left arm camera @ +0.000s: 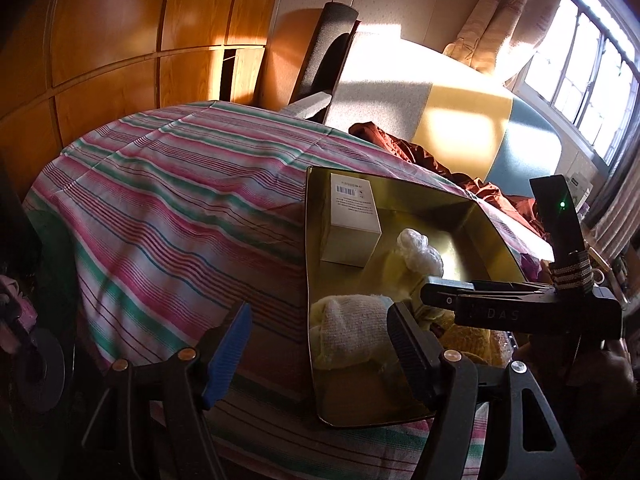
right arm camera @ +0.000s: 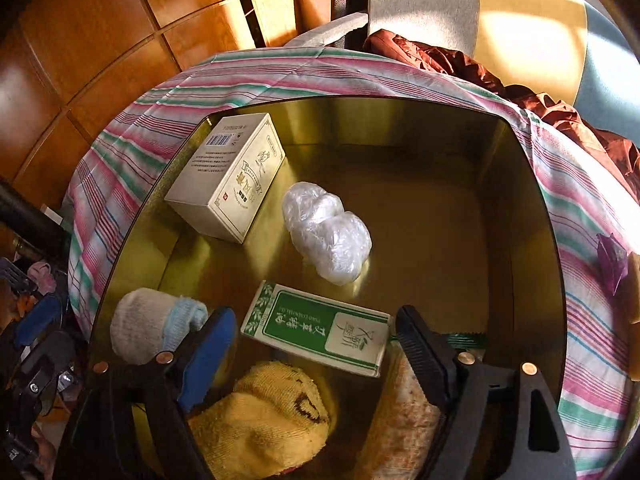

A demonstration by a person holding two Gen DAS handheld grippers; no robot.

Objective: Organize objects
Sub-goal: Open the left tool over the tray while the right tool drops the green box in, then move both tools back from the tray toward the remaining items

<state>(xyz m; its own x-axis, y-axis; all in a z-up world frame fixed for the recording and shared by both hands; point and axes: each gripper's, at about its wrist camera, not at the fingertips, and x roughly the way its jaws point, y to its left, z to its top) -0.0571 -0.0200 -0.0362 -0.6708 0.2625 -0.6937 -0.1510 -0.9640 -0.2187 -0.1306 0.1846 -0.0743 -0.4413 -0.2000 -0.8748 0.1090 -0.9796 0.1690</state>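
R gripper (right arm camera: 312, 344) wide over green box (right arm camera: 316, 330), L gripper (left arm camera: 320, 344) wide too; box light, stiff cardboard, I'd pinch its long sides.

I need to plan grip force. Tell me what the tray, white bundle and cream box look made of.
Tray: probably metal, glossy gold; it mirrors its contents.
White bundle: crinkled thin plastic film, translucent and shiny.
Cream box: printed cardboard, matte, with sharp folded edges and a barcode.
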